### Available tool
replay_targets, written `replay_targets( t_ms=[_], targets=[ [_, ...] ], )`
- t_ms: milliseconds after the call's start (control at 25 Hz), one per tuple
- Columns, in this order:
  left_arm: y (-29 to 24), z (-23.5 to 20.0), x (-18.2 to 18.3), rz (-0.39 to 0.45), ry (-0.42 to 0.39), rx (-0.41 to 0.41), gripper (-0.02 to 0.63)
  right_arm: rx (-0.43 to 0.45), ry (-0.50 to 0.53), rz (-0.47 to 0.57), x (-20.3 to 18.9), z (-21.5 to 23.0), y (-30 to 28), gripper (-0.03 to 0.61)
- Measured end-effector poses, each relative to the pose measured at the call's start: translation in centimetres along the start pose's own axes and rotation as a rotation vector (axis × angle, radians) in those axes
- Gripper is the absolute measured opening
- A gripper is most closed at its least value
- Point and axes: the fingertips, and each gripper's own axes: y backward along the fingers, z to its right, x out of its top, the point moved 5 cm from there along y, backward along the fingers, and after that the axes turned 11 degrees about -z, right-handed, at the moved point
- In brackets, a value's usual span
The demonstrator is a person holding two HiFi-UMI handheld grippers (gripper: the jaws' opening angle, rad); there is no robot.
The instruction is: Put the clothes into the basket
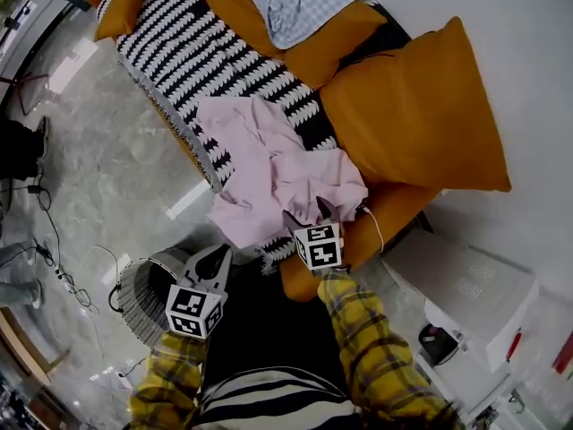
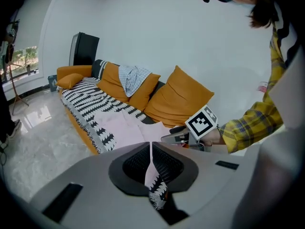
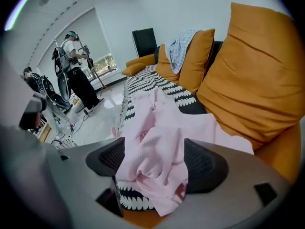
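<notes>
A crumpled pink garment point(image 1: 269, 164) lies on the black-and-white throw point(image 1: 206, 52) of the orange sofa. My right gripper point(image 1: 307, 211) hangs over its near edge, open, with a fold of the pink garment point(image 3: 162, 142) between the spread jaws; the pads point(image 3: 205, 166) stand clear of the cloth. A blue checked shirt point(image 1: 300, 3) is draped over an orange back cushion farther along. My left gripper point(image 1: 215, 260) is shut with nothing in it, just above a round ribbed basket point(image 1: 136, 287) on the floor by the sofa's front. In the left gripper view the jaws meet.
A large orange cushion point(image 1: 412, 115) leans at the sofa's right end. A white box-like unit point(image 1: 466, 285) stands on the floor to the right. Cables point(image 1: 54, 258) trail over the grey marble floor at left. People point(image 3: 76, 75) stand far off in the room.
</notes>
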Motion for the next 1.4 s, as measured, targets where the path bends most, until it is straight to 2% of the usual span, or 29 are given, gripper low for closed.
replay_targets(
  t_ms=[280,600,720,880,960,1080,1280,1320,1400],
  targets=[
    [-1.4,-0.8,-0.8,-0.026,0.05,0.014,0.025,-0.037,0.008,-0.044,1.2,0.6,-3.8,0.385],
    [-2.1,-2.0,-1.3,-0.042,0.09,0.046,0.025,-0.023,-0.004,-0.109,1.7,2.0,-7.5,0.397],
    [-2.4,-2.1,-1.7,-0.054,0.099,0.045,0.025,0.011,-0.012,-0.131,1.5,2.1,-8.8,0.397],
    [-2.8,-2.5,-2.2,-0.074,0.106,0.038,0.025,0.104,-0.058,-0.144,1.4,1.8,-9.4,0.396],
    [-3.0,-2.4,-2.4,-0.081,0.105,0.034,0.025,0.112,-0.035,-0.162,1.1,1.6,-9.7,0.396],
    [-3.6,-1.8,-2.8,-0.088,0.098,0.03,0.025,0.071,0.054,-0.199,0.1,1.2,-10.6,0.396],
    [-3.6,-1.6,-2.2,-0.078,0.122,0.028,0.025,-0.081,0.176,-0.24,-0.4,1.0,-11.1,0.389],
    [-3.3,-1.6,-2.1,-0.072,0.127,0.029,0.025,-0.11,0.182,-0.244,-0.3,1.1,-10.9,0.353],
    [-2.8,-1.8,-2.0,-0.061,0.134,0.032,0.025,-0.132,0.166,-0.257,-0.6,1.2,-10.5,0.206]
  ],
)
